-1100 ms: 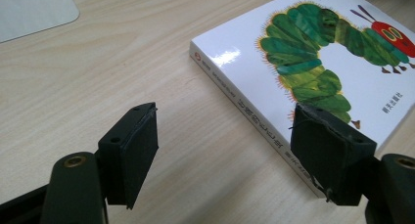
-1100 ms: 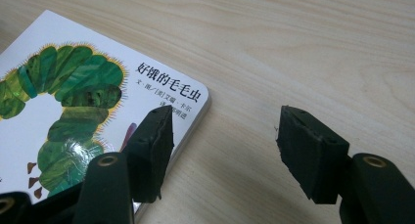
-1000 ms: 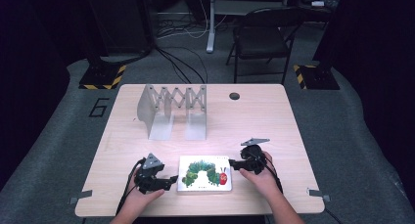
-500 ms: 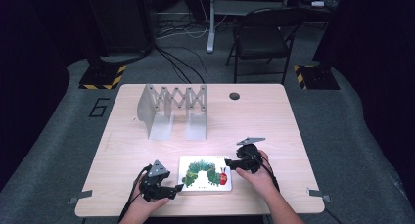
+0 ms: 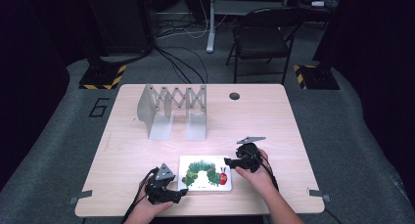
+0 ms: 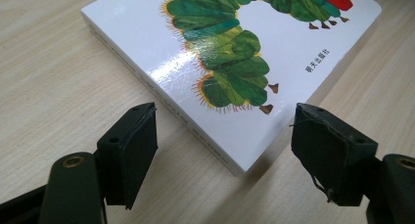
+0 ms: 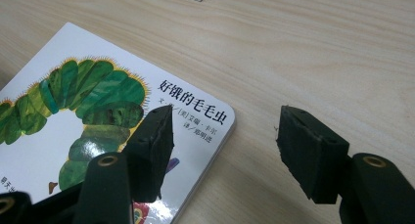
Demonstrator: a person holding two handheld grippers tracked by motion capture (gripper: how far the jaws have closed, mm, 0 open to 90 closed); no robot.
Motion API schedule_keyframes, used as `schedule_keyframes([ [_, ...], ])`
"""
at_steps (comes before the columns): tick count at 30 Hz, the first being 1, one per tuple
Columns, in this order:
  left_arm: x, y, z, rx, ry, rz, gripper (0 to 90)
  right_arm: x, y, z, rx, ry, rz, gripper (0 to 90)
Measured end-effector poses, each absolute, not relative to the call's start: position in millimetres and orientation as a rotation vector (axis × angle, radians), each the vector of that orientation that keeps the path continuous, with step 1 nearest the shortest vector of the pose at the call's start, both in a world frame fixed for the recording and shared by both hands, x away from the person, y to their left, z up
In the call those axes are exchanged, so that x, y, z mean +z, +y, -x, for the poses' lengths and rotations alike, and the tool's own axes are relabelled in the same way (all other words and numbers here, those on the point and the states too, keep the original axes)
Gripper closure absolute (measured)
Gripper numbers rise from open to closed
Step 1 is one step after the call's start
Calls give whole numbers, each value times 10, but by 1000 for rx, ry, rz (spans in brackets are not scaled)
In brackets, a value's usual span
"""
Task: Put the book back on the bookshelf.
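The picture book [image 5: 205,173] with the green caterpillar cover lies flat on the table [image 5: 274,116], close to its near edge. At the book's near left corner sits the left tool [image 5: 180,194], jaws apart on either side of that corner without touching it. At the book's right edge the right tool [image 5: 229,161] also has its jaws apart, one above the cover, clamping nothing. Beyond the book stands a grey folding rack [image 5: 172,111].
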State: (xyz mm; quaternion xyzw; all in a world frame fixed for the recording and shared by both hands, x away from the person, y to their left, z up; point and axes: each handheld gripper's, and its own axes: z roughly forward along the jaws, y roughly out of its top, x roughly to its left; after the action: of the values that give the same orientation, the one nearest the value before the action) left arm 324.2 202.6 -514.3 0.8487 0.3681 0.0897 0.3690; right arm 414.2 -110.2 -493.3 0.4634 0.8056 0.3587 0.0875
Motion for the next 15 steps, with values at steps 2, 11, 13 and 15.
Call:
schedule_keyframes([
  [2, -5152, 2012, -3247, 241, 931, -2196, 253, -4942, -1092, -4149, 1078, 2398, -1405, 381],
  [11, -5188, 1937, -3243, 259, 923, -2207, 250, -5004, -1050, -4202, 1061, 2437, -1436, 380],
  [13, -5190, 1934, -3245, 258, 921, -2206, 252, -5015, -1045, -4215, 1066, 2437, -1433, 380],
  [15, -5191, 1916, -3256, 263, 909, -2210, 253, -5017, -1034, -4227, 1072, 2441, -1461, 381],
])
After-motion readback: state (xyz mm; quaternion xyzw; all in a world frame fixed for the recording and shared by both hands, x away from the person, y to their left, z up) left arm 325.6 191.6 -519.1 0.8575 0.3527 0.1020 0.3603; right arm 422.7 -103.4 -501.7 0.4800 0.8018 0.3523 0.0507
